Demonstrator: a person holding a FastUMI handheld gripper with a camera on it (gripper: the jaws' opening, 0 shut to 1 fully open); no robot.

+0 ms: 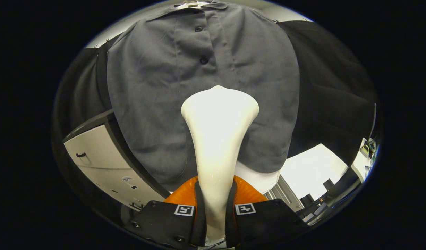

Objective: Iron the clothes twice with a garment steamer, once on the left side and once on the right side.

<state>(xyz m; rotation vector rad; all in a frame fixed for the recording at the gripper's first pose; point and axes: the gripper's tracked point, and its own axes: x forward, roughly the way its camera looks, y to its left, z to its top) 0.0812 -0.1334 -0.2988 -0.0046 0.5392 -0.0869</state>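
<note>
Grey cloth hangs ahead of the gripper [215, 208] — it is a button-up shirt [154, 104] on a hanger, with dark buttons running down its middle. The white garment steamer [218, 139] sits between the two fingers. Both fingers press on its thin handle from each side, so the jaws are narrow and hold it tight. The wide head of the steamer points up at the shirt, low down and close to the line of buttons. I cannot tell if the head touches the cloth or is just near it.

Behind the shirt is the black cloth wall [331, 86]. A pale cabinet [102, 156] with a dark top stands down on one side, and a bright white table [313, 170] is down on the other side.

My guess is that an ironing pass is going on or about to start, and I cannot tell which side it belongs to.

What could go wrong? The head is near the middle, so it could bump a button and catch. The shirt hangs loose — a hard push could swing it away, and the steam would miss. The handle is smooth and thin, so it could twist in the fingers if the head drags on the cloth. Staying too long in one spot could make the cloth wet.
</note>
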